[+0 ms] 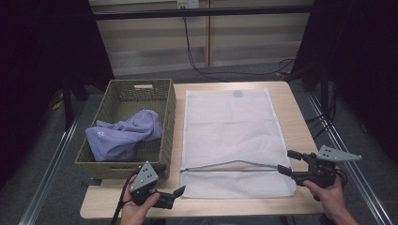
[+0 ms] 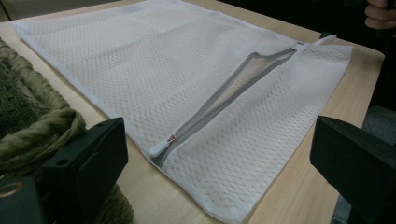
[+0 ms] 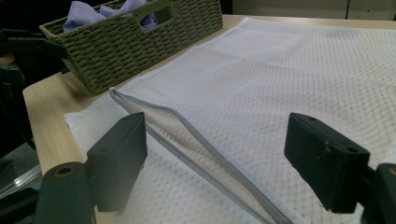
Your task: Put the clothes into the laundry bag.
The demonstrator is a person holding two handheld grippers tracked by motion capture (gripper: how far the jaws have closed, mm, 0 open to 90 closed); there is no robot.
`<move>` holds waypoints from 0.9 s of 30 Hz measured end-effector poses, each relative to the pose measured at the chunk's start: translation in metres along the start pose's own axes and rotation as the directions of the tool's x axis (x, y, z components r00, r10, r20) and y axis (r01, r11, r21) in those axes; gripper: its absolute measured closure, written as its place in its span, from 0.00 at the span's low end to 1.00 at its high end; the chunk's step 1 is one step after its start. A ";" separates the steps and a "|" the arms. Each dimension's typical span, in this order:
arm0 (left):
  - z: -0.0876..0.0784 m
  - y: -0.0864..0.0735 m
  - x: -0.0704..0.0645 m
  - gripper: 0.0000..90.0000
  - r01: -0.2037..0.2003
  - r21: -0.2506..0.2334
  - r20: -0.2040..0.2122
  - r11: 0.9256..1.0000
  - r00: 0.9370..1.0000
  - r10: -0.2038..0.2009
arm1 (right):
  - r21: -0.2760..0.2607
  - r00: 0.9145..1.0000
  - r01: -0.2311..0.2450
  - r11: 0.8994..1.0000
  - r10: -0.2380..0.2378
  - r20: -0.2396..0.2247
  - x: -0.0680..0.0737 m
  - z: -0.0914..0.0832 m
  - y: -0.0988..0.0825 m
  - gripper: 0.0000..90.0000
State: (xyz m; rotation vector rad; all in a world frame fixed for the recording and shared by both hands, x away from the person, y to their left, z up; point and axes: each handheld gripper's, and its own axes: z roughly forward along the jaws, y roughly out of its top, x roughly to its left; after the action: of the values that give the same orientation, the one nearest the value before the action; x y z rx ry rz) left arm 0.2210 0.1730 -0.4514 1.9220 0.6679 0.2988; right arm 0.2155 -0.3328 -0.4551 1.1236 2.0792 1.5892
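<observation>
The wooden table (image 1: 291, 108) carries two large things side by side: a white mesh laundry bag (image 1: 232, 126) lying flat on the right, and a woven olive basket (image 1: 166, 122) just beside it on the left; a lilac garment (image 1: 124, 133) sits heaped in the basket's near half. The bag's grey zipper (image 1: 234, 166) runs across its near end and gapes along most of its run, the upper tape arched away from the lower; the pull (image 2: 163, 144) lies at the end nearest the basket.

The right gripper (image 1: 290, 161) hovers at the zipper's far-right end, jaws spread and empty; the left gripper (image 1: 180, 191) rests at the near table edge below the basket corner, likewise spread and holding nothing.

The step in hand looks like widening the mouth to load the garment. To do it well, pinch only the upper tape, near the arch where it already stands clear, so the lower layer is not caught; lift gently and hold; mesh is limp, so the mouth will sag unless kept under tension while the other gripper fetches the garment.
</observation>
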 end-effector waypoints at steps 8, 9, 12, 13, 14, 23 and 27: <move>0.000 0.003 0.000 0.05 0.002 -0.008 0.004 1.000 1.000 -0.002 | 0.027 1.000 -0.013 1.000 0.013 -0.014 -0.003 0.002 -0.001 0.24; 0.000 0.003 0.001 0.05 0.001 -0.007 0.007 1.000 1.000 -0.001 | 0.031 1.000 -0.017 0.999 0.017 -0.014 -0.003 0.003 -0.001 0.24; -0.001 0.002 0.001 0.05 -0.002 -0.004 0.003 1.000 1.000 0.002 | 0.044 1.000 -0.018 0.999 0.019 -0.025 -0.003 0.006 -0.001 0.25; -0.001 0.003 -0.001 0.05 -0.001 0.000 0.002 1.000 1.000 0.001 | 0.046 0.999 -0.010 0.999 0.011 -0.032 -0.003 0.007 0.000 0.25; -0.001 0.003 -0.001 0.05 -0.001 0.000 0.002 1.000 1.000 0.001 | 0.055 0.999 -0.014 0.998 0.016 -0.032 -0.002 0.008 0.000 0.25; -0.002 0.003 -0.008 0.05 -0.039 0.011 0.022 0.999 0.999 0.039 | 0.093 0.997 0.009 0.996 -0.002 -0.076 0.003 0.018 0.001 0.33; -0.001 0.000 -0.011 0.04 -0.039 0.017 0.038 0.999 0.999 0.039 | 0.118 0.992 0.023 0.993 -0.007 -0.130 0.010 0.029 0.004 0.40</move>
State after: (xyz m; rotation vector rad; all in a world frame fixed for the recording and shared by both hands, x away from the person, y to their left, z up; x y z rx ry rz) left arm 0.2115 0.1673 -0.4496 1.9544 0.6106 0.2813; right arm 0.2295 -0.3057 -0.4597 1.0662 2.2875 1.5879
